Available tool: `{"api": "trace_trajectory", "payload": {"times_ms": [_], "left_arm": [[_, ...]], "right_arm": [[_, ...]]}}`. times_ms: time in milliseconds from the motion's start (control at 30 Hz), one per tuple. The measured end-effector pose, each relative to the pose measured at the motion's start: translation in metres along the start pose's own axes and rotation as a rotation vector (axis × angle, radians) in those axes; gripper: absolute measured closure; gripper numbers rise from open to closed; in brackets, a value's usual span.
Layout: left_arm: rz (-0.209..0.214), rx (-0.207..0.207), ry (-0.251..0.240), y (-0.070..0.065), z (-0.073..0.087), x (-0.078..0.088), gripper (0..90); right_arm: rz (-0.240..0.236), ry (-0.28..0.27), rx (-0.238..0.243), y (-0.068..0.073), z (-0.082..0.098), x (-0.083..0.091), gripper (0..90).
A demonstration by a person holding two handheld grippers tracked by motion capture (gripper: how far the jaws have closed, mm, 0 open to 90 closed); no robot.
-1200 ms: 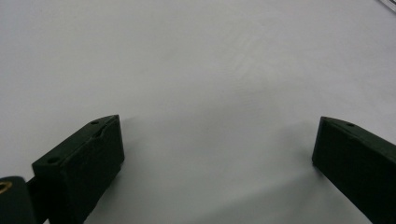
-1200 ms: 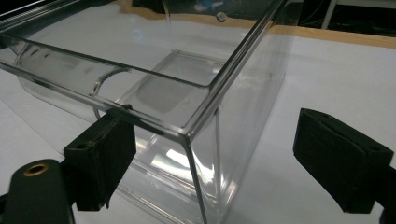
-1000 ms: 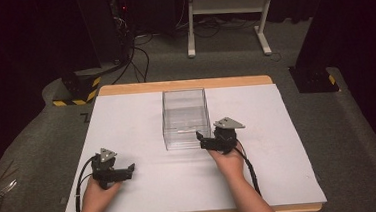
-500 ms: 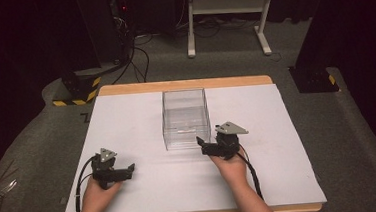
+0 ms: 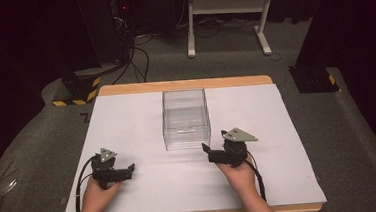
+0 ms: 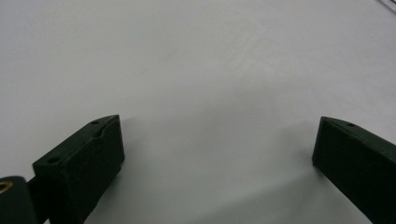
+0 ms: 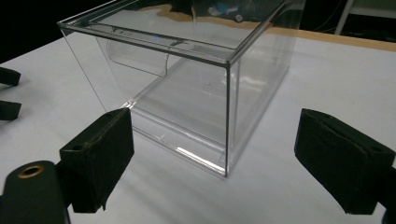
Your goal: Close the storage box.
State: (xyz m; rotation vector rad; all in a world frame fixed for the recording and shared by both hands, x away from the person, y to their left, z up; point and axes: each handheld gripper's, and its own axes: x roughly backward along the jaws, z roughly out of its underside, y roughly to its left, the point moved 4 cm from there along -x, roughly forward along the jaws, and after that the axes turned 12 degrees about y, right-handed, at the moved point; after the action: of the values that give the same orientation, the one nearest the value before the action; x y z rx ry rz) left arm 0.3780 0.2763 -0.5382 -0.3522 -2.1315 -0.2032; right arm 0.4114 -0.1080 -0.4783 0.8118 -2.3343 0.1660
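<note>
Reaching for the clear box (image 5: 186, 118) looks like the step in hand. It stands at the middle of the high view on the white worktop (image 5: 126, 115), its lid on and a small handle showing on the near face. The right gripper (image 5: 214, 154) sits just below and right of the box's near right corner, its jaws apart and empty; in the right gripper view that corner edge of the box (image 7: 187, 93) rises between the two black jaws, still a little way off. The left gripper (image 5: 125, 171) rests low at the lower left of the high view, well apart from the box, and its own view shows its jaws wide apart over bare worktop (image 6: 196, 70).

To do this well, I would square the right gripper to the box before closing in, since a clear, smooth wall is likely to slip, and the thin lid edge or the handle probably gives a surer hold than the corner. Steadying the box with the left gripper would likely stop it from sliding.

Against the picture from a second ago, the right gripper has drawn back toward the bottom of the frame, away from the box, while the left one has stayed put.
</note>
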Motion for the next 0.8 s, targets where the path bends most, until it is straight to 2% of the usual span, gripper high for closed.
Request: {"api": "trace_trajectory", "payload": {"times_ms": [200,367,500,600,733,800], "left_arm": [[-0.001,0.0,0.0,0.0,0.0,0.0,2.4],[0.001,0.001,0.0,0.0,0.0,0.0,2.4],[0.0,0.002,-0.001,0.0,0.0,0.0,2.4],[0.0,0.003,-0.001,0.0,0.0,0.0,2.5],[0.0,0.003,-0.001,0.0,0.0,0.0,2.4],[0.0,0.003,-0.001,0.0,0.0,0.0,2.5]], "right_arm": [[0.03,0.012,-0.005,-0.013,0.013,0.018,11.5],[0.074,0.04,-0.024,-0.036,0.029,0.032,11.0],[0.103,0.119,-0.061,-0.058,0.046,0.034,10.2],[0.124,0.194,-0.058,-0.069,0.06,0.031,10.0],[0.13,0.314,-0.058,-0.073,0.077,0.022,9.2],[0.144,0.323,-0.043,-0.072,0.077,0.021,9.0]]}}
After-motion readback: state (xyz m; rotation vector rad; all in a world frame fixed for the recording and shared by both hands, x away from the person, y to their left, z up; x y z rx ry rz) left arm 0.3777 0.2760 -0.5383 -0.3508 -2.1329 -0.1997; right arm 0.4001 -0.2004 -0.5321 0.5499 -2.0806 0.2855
